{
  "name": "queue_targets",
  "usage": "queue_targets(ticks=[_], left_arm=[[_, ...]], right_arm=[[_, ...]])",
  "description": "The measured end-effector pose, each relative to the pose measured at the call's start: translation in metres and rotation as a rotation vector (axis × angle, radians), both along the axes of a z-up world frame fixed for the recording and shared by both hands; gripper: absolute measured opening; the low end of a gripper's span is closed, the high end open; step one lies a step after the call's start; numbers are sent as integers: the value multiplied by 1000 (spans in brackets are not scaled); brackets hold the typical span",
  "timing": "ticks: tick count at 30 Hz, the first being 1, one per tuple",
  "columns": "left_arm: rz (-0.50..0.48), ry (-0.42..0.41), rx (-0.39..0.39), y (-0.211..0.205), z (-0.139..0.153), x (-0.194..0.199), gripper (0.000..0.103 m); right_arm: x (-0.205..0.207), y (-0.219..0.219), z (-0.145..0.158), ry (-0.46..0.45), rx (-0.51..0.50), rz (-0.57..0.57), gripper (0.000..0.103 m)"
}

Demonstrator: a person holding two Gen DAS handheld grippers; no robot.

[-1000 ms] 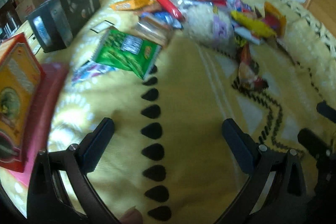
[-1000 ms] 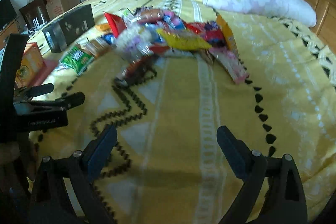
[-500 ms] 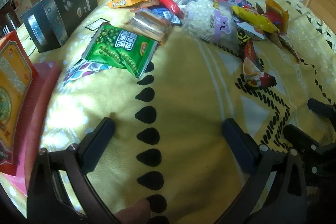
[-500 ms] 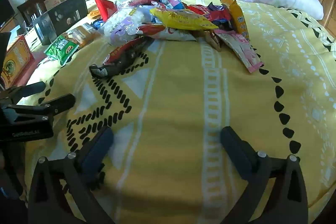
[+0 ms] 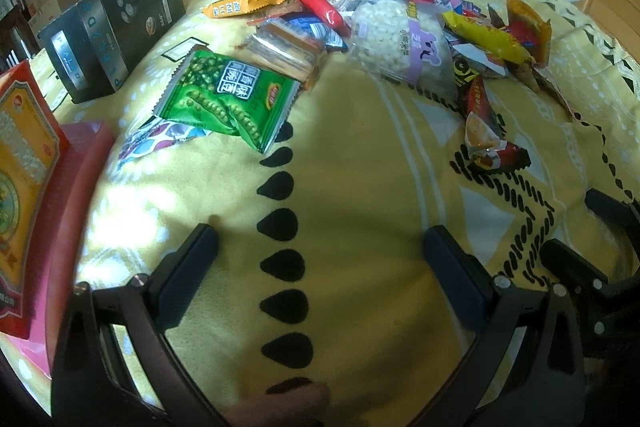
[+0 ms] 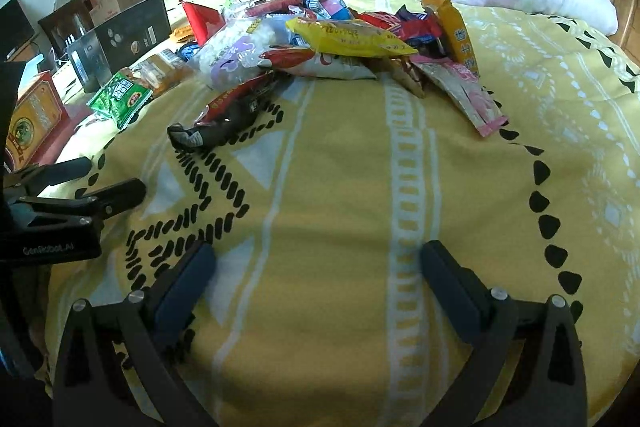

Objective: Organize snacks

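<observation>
You get soft, even daylight in both views, bright enough to read the print on the green packet. Pale sunlit patches fall on the bedspread near the left edge of the left view, and a broad soft shadow lies across it low in both. Foil wrappers glint mildly. Both frames are sharp; fisheye bending and black corners crowd your edges.

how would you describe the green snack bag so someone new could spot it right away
On the yellow bedspread, look to the left edge of the snack pile, in front of the dark box. The green pea bag lies flat there, the only bright green packet, printed with peas and a white label.
</observation>
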State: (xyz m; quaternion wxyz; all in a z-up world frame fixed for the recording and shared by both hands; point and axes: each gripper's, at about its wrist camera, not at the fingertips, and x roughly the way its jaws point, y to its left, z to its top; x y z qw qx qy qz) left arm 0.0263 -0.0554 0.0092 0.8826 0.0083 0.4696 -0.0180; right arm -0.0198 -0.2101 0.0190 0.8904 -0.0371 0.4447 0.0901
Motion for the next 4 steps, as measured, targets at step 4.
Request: queue_targets(ticks=[4], left_arm=[[2,-12,6,0,0,-3,103]], right_arm=[[0,0,0,-2,1,0,103]])
